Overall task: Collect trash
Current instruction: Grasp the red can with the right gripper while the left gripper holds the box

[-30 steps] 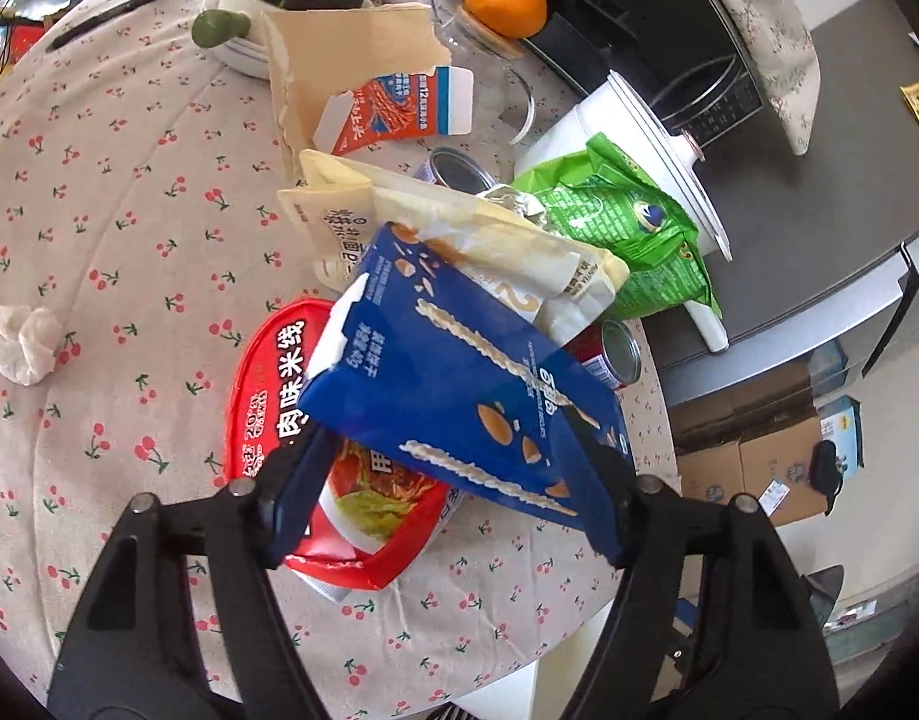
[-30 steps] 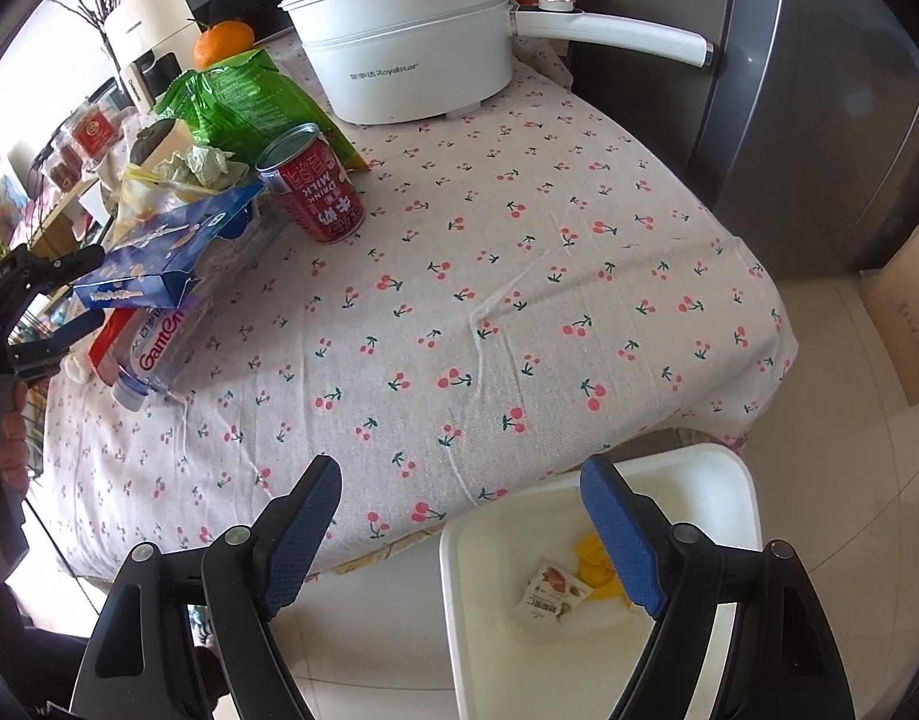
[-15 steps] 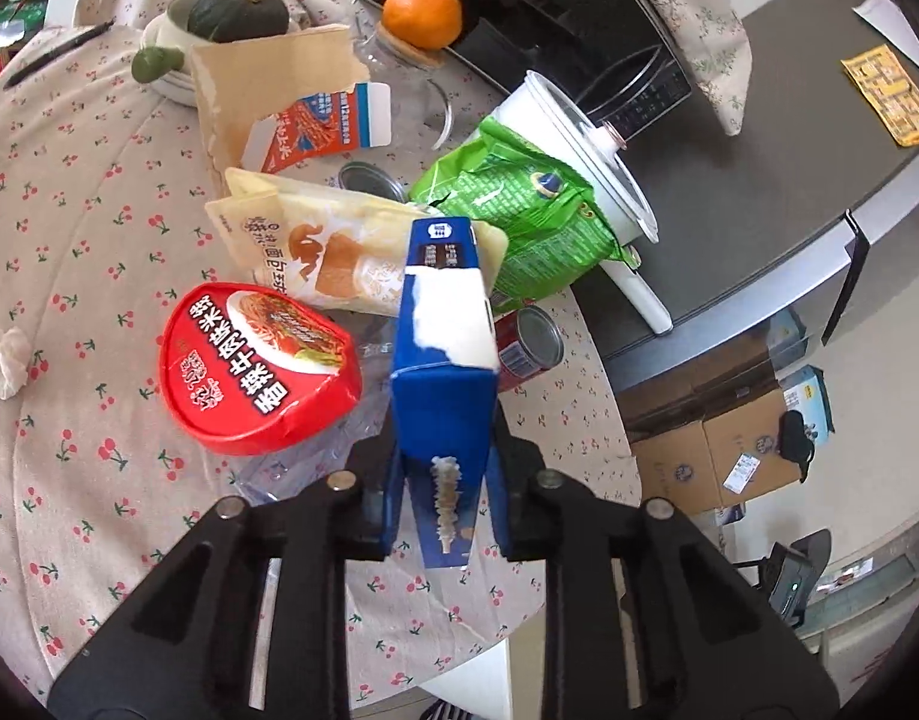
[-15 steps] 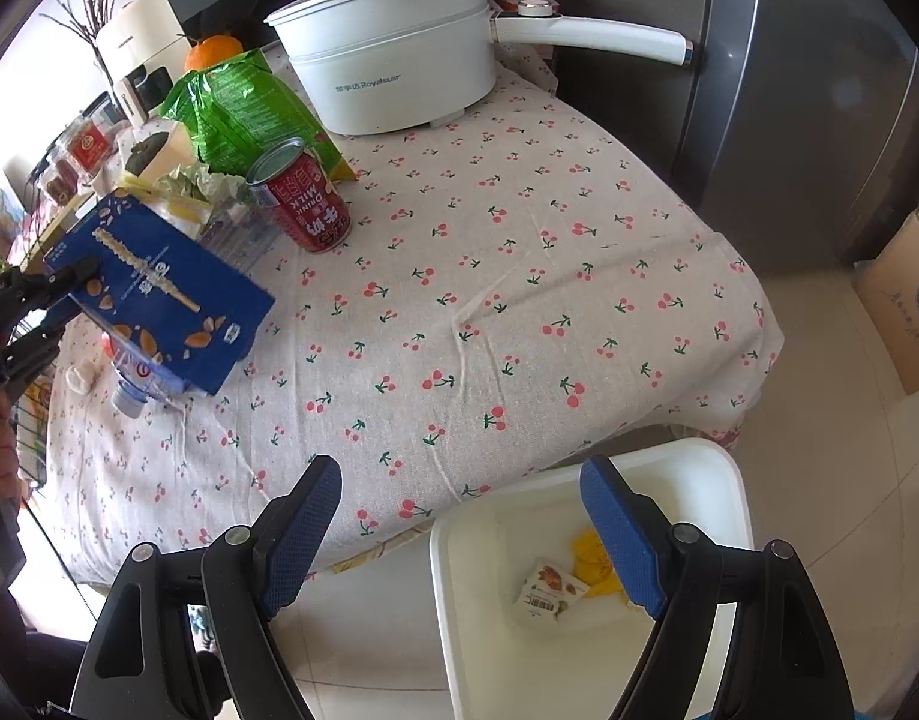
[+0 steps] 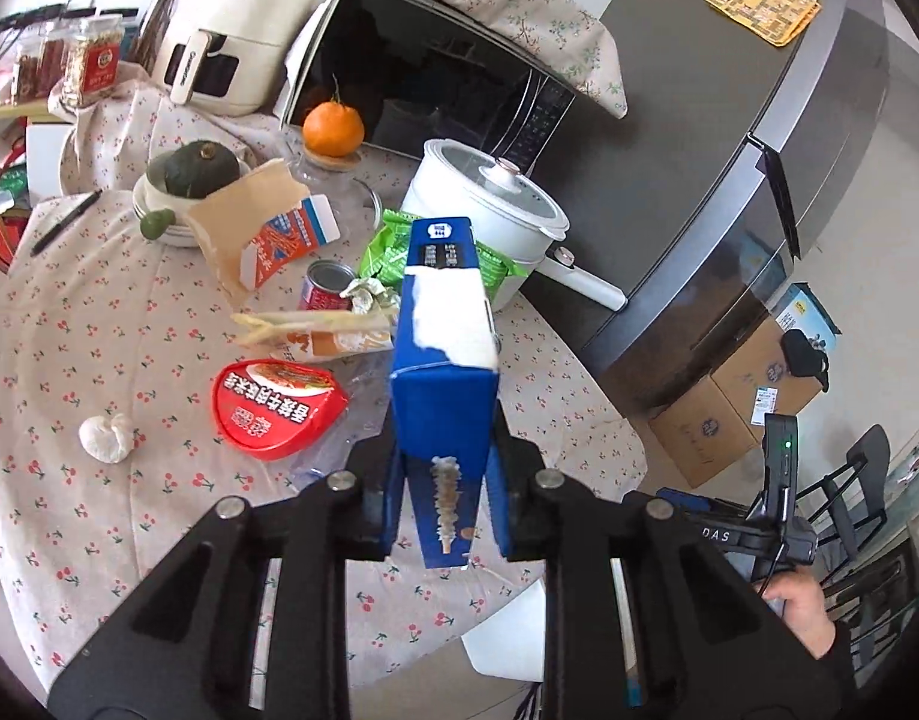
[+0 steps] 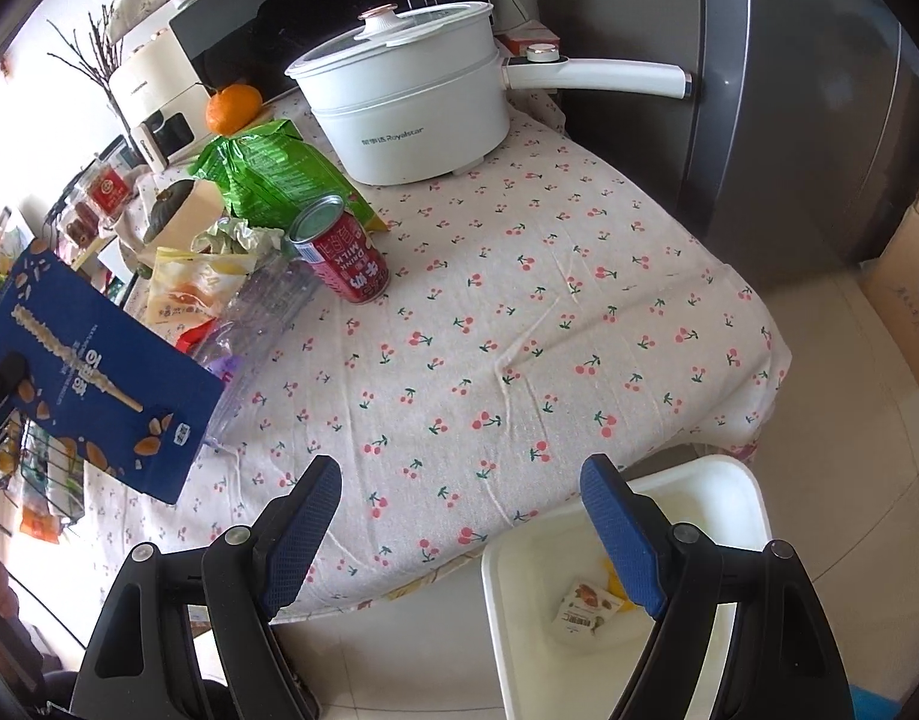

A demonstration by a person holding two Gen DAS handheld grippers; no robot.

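The blue snack box (image 5: 444,396) sits clenched between the pads of the left tongs (image 5: 441,498), held by its two broad faces near one end and lifted clear above the near edge of the counter (image 6: 519,324). It looks like thin cardboard with a torn, opened top, so I judge it light and probably empty, stiff along its edges but easy to crush across the faces; the present hold near the end looks sound for a short carry. The right tongs (image 6: 462,531) stand released with nothing between them, over the counter's near corner and the white bin (image 6: 741,480) on the floor below it. The bin's far side is cut off by the frame, and its contents are partly hidden by a finger (image 6: 624,546). Whether the box holds anything cannot be told.
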